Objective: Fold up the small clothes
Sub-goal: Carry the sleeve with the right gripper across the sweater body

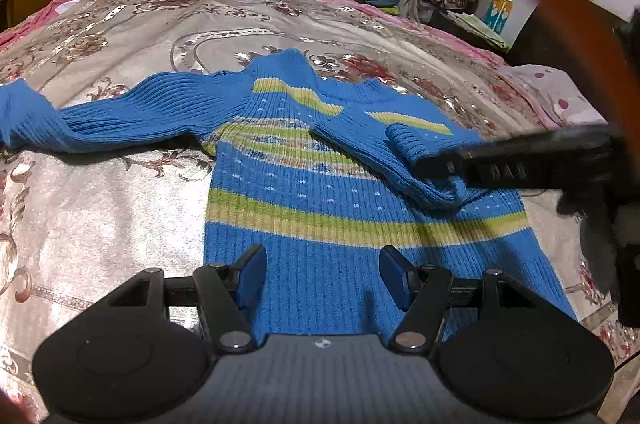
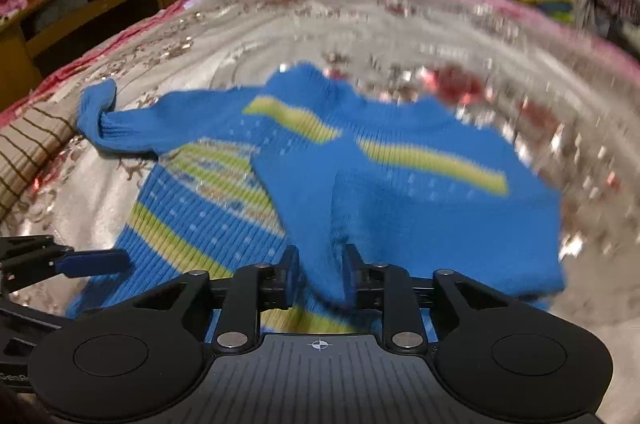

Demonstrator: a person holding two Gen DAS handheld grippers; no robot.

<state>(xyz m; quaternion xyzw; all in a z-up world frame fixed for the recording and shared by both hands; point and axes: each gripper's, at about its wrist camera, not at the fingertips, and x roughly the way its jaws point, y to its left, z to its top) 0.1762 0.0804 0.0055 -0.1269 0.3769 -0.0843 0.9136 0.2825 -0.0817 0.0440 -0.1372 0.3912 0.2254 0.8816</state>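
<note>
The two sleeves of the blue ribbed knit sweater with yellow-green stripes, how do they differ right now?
The left sleeve lies stretched out sideways across the shiny floral bedspread, while the right sleeve is folded inward over the sweater's chest. The left sleeve has no tongs on it; the right sleeve's cuff end sits between the right tongs. Both are plain blue ribbed knit.

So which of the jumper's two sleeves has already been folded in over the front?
The sleeve on the right gripper's side: it lies across the blue sweater's chest, cuff between that gripper's fingers. The other sleeve is stretched out flat on the bedspread.
</note>
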